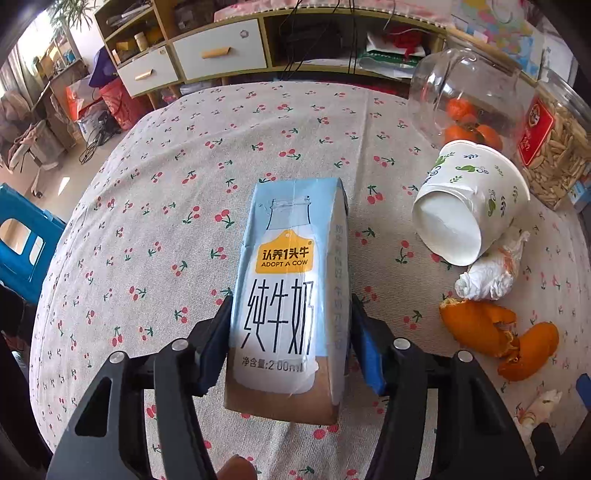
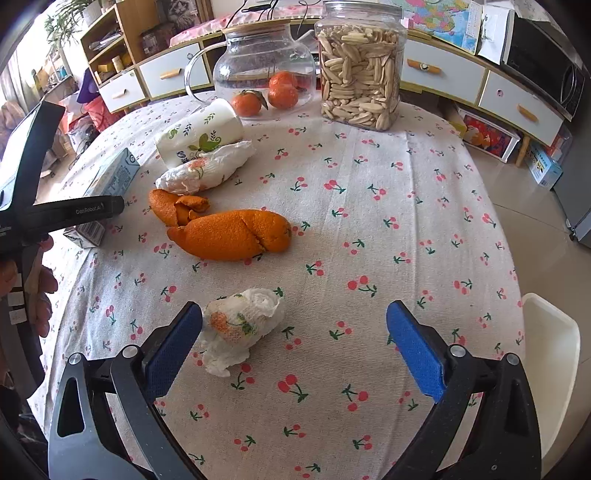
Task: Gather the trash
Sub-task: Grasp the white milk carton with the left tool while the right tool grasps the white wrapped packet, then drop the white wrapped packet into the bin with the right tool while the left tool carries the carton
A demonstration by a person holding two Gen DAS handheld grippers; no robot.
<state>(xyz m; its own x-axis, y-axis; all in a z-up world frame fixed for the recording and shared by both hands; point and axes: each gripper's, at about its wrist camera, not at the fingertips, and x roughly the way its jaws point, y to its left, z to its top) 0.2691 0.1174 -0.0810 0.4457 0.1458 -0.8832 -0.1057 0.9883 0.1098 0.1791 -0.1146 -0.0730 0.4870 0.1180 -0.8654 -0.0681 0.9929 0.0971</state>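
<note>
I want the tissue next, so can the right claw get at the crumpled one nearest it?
Probably yes: the right claw is open, and the crumpled tissue lies by its left finger with nothing between.

Left of the milk carton (image 1: 288, 295), the tabletop (image 1: 147, 229) lies open to its edge. To its right crowd a tipped paper cup (image 1: 469, 206), a crumpled tissue (image 1: 491, 273) and orange peel (image 1: 495, 332). Behind them a glass jug (image 2: 266, 70) and nut jar (image 2: 360, 70) block the far edge.

Domestic living room: cherry-print cloth on the bench (image 2: 369, 221), wooden drawer cabinets (image 2: 443, 74), microwave (image 2: 546, 74), houseplant (image 2: 62, 22).
</note>
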